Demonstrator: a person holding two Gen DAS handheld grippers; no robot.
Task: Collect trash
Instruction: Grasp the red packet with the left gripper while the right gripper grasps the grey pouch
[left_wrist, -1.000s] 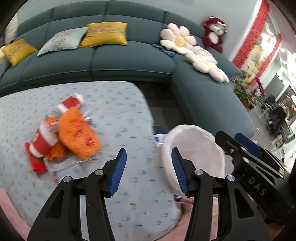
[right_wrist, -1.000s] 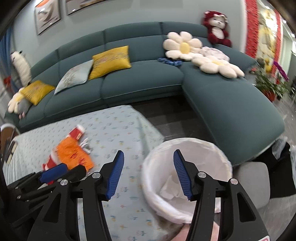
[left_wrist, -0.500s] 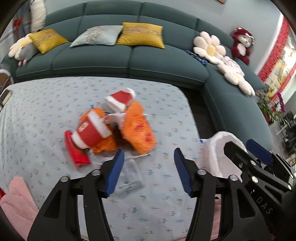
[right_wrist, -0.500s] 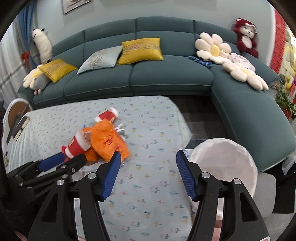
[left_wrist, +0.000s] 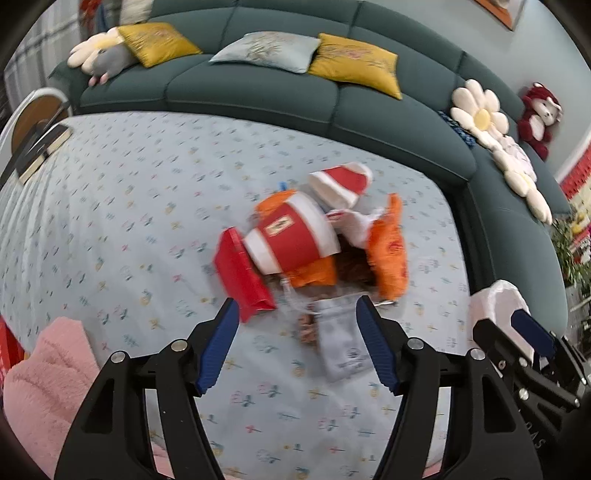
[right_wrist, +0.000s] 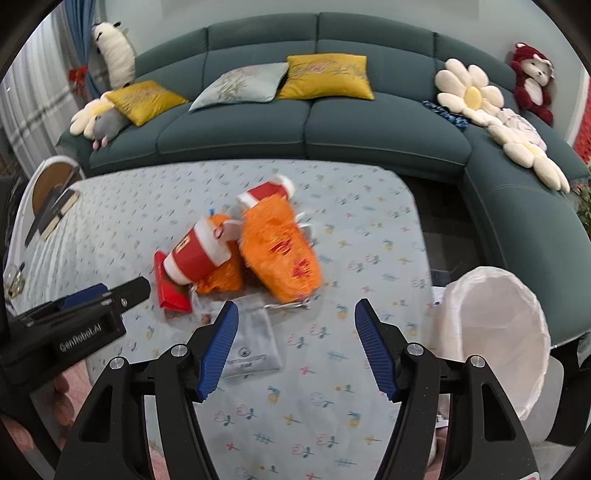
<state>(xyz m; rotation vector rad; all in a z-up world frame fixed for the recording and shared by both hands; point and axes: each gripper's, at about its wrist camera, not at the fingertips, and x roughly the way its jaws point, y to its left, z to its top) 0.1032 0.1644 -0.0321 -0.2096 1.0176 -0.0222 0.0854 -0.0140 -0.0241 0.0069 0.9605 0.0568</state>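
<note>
Littering tablecloth: two cups, two orange bags.

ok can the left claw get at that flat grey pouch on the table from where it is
Probably yes. The left claw is empty, its jaws opening, and the grey pouch lies flat just ahead with nothing on its near part; only its far edge tucks under the orange bag.

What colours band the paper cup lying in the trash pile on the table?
Red with white bands, seen best in the left wrist view: paper cup.

Teal corner sofa against pale wall; yellow cushions, flower pillows, red plush. Floral-clothed table in front. Dark floor.
</note>
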